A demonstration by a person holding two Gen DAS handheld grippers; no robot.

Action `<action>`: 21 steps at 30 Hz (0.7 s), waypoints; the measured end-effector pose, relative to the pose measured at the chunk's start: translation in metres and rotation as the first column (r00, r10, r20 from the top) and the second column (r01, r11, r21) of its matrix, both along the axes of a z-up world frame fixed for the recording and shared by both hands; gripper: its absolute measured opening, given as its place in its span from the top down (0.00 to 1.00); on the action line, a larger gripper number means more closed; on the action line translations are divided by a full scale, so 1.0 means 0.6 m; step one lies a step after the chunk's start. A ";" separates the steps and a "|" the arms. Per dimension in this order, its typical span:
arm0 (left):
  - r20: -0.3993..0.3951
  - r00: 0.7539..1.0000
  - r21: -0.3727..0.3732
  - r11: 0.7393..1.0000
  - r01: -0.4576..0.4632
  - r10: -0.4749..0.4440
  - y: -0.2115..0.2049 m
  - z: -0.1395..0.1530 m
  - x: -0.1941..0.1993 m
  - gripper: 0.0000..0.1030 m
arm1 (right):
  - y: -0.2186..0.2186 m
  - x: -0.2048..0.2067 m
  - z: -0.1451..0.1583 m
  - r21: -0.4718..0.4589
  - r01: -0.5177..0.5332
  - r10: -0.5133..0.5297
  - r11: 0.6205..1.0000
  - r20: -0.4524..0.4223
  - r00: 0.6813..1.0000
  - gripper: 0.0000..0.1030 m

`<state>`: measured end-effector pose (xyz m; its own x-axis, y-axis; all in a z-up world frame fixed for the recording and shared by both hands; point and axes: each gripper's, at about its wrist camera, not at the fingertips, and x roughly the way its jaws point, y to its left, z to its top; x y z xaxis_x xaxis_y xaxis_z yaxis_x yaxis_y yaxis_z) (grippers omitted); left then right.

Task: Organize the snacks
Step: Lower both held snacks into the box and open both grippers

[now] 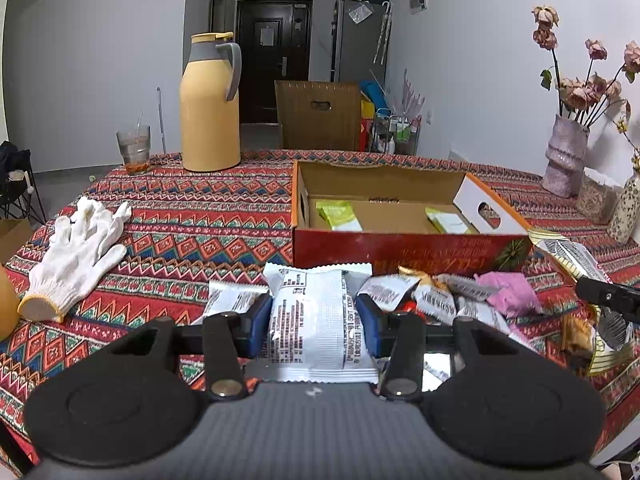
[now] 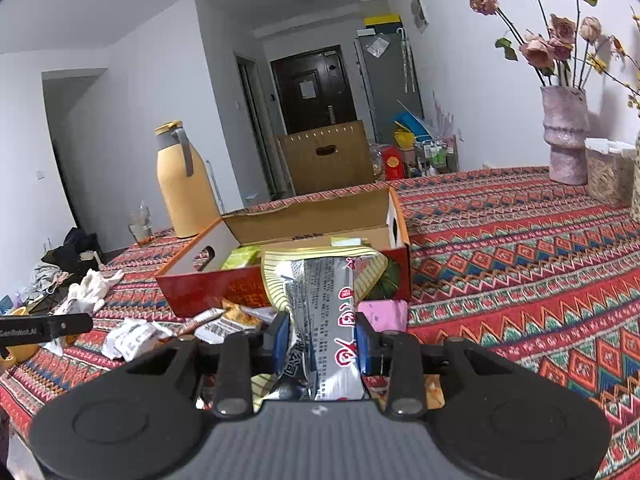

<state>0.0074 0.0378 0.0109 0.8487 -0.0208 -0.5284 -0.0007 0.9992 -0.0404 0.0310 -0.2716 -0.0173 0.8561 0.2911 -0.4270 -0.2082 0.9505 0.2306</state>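
My left gripper (image 1: 316, 322) is shut on a white snack packet (image 1: 314, 312) with black print, held just in front of the open cardboard box (image 1: 400, 246). My right gripper (image 2: 322, 344) is shut on a silver and gold snack packet (image 2: 320, 300), also in front of the box (image 2: 224, 292). Green packets (image 1: 340, 216) lie inside the box. A pile of loose snack packets (image 1: 436, 296) lies on the patterned tablecloth before the box; it also shows in the right wrist view (image 2: 224, 324). A pink packet (image 1: 510, 292) lies among them.
A yellow thermos (image 1: 210, 104) and a glass cup (image 1: 134, 150) stand at the far left of the table. White gloves (image 1: 78, 252) lie at the left. A vase of dried roses (image 1: 564, 156) and a woven container (image 2: 608, 172) stand at the right.
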 end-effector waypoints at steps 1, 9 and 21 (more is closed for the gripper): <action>0.003 1.000 0.000 1.000 -0.002 0.002 -0.002 0.003 0.003 0.55 | 0.001 0.003 0.003 0.000 -0.004 0.004 1.000 0.004 1.000 0.69; 0.019 1.000 -0.005 1.000 -0.004 0.004 -0.015 0.023 0.036 0.55 | 0.011 0.038 0.024 -0.005 -0.020 0.020 1.000 0.027 0.999 0.69; 0.032 0.999 -0.002 1.000 -0.008 0.008 -0.034 0.048 0.109 0.55 | 0.030 0.113 0.047 -0.015 -0.027 0.028 1.000 0.049 0.998 0.69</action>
